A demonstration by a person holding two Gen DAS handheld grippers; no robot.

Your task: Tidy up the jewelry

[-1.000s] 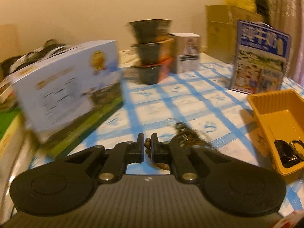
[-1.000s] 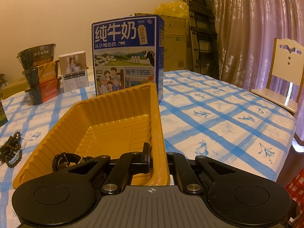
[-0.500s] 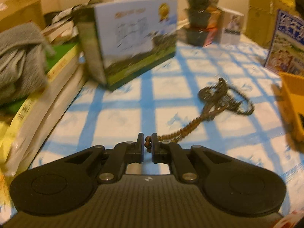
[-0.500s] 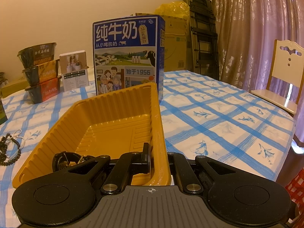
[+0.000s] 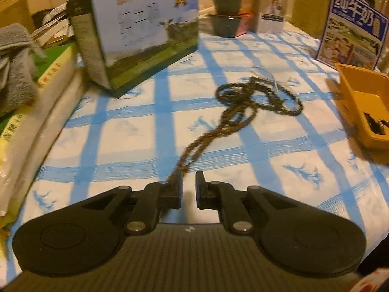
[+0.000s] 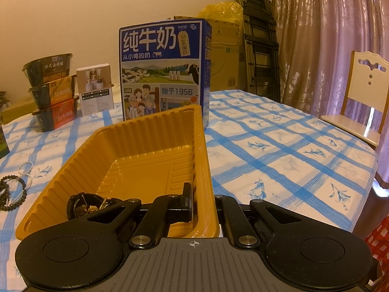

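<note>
A long brown bead necklace [image 5: 239, 108] lies stretched across the blue-checked tablecloth; its near end runs up to my left gripper's left finger. My left gripper [image 5: 189, 178] is open, with a small gap between the fingers and nothing between them. My right gripper [image 6: 203, 194] is shut on the near right wall of the yellow tray [image 6: 155, 155]. Dark jewelry [image 6: 83, 205] lies in the tray's near left corner. The tray also shows at the right of the left wrist view [image 5: 362, 102]. Part of the bead necklace [image 6: 12, 194] shows at the left edge of the right wrist view.
A white and green carton [image 5: 143, 41] stands at the back left. Stacked dark bowls [image 6: 52, 95], a small white box [image 6: 96, 90] and a blue milk carton [image 6: 165, 70] stand behind the tray. Books and a grey cloth [image 5: 14, 68] lie at the left. A chair [image 6: 364, 97] stands at the right.
My left gripper has opened and let the necklace go; the necklace now lies stretched out on the cloth. The left gripper has pulled back toward me. The right gripper has not moved.
</note>
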